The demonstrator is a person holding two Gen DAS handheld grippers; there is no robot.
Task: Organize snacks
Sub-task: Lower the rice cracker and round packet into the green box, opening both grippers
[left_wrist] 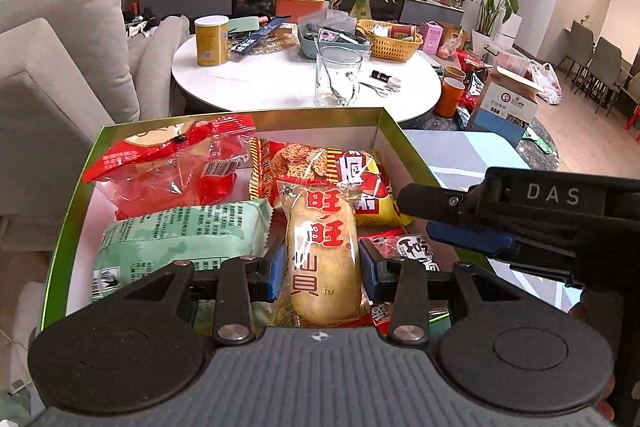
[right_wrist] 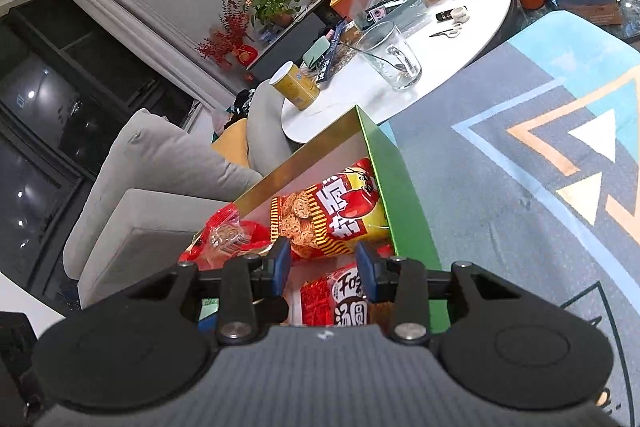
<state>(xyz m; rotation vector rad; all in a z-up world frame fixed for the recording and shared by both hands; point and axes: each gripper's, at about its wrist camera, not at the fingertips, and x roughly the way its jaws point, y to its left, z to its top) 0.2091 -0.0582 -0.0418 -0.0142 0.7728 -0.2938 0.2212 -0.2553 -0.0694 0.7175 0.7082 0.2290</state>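
A: Left wrist view: the left gripper [left_wrist: 322, 267] has its blue fingers [left_wrist: 275, 269] closed against both sides of a rice cracker packet [left_wrist: 322, 247], held above the green box [left_wrist: 72, 203]. Inside the box lie a red bag [left_wrist: 168, 163], a mint-green packet [left_wrist: 180, 239] and a yellow-red noodle snack bag [left_wrist: 360, 183].

B: Right wrist view: the right gripper [right_wrist: 323, 263] hangs over the box's right-hand part, fingers [right_wrist: 365, 267] parted with nothing between them. Only here does the box's green outer wall [right_wrist: 404, 211] show, standing on a patterned rug [right_wrist: 520, 187].

A: The left view alone shows the right gripper from outside [left_wrist: 472, 223], at the box's right edge.

B: Below it lies a red packet [right_wrist: 336, 295]; whether the fingers touch it is probably not decidable. Both views show the white round table [left_wrist: 260, 83] beyond, carrying a glass mug [left_wrist: 338, 75] and yellow basket [left_wrist: 390, 41].
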